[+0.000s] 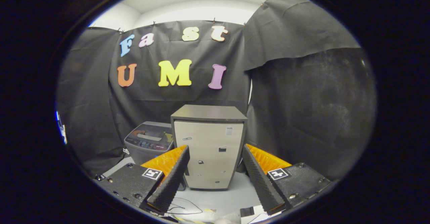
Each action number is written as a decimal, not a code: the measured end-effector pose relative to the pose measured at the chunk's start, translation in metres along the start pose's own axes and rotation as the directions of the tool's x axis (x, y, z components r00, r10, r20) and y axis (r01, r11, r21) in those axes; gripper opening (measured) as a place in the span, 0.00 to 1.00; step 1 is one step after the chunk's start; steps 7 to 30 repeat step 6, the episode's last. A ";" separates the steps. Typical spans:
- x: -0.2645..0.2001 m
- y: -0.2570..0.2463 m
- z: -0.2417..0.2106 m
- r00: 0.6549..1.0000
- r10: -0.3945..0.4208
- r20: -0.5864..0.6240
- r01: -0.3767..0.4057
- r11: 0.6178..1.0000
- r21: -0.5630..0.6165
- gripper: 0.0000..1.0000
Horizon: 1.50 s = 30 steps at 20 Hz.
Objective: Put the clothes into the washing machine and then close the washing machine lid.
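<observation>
A small grey top-loading washing machine (147, 141) stands on the floor surface at the back left, against the black cloth wall. Its dark lid (151, 135) lies flat on top. My gripper (215, 149) is open, its two fingers spread wide with nothing between them. It hovers low in front of the scene, and the washer is beyond and to the left of the left finger (171, 180). I see no clothes from here.
A tall beige cabinet (210, 157) with a dark top stands straight ahead beyond the fingers, right beside the washer. Thin cables (183, 208) and small bits lie on the pale surface (215, 197) below the fingers. Black cloth closes off the left, back and right.
</observation>
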<state>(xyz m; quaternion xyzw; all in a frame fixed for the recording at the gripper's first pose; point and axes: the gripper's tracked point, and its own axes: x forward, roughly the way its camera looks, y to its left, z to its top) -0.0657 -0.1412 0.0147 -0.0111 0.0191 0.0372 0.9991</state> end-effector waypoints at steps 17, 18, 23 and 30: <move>-0.008 -0.002 0.001 1.000 0.007 0.013 -0.007 1.000 0.020 0.99; -0.008 -0.002 0.001 1.000 0.007 0.013 -0.007 1.000 0.020 0.99; -0.008 -0.002 0.001 1.000 0.007 0.013 -0.007 1.000 0.020 0.99; -0.008 -0.002 0.001 1.000 0.007 0.013 -0.007 1.000 0.020 0.99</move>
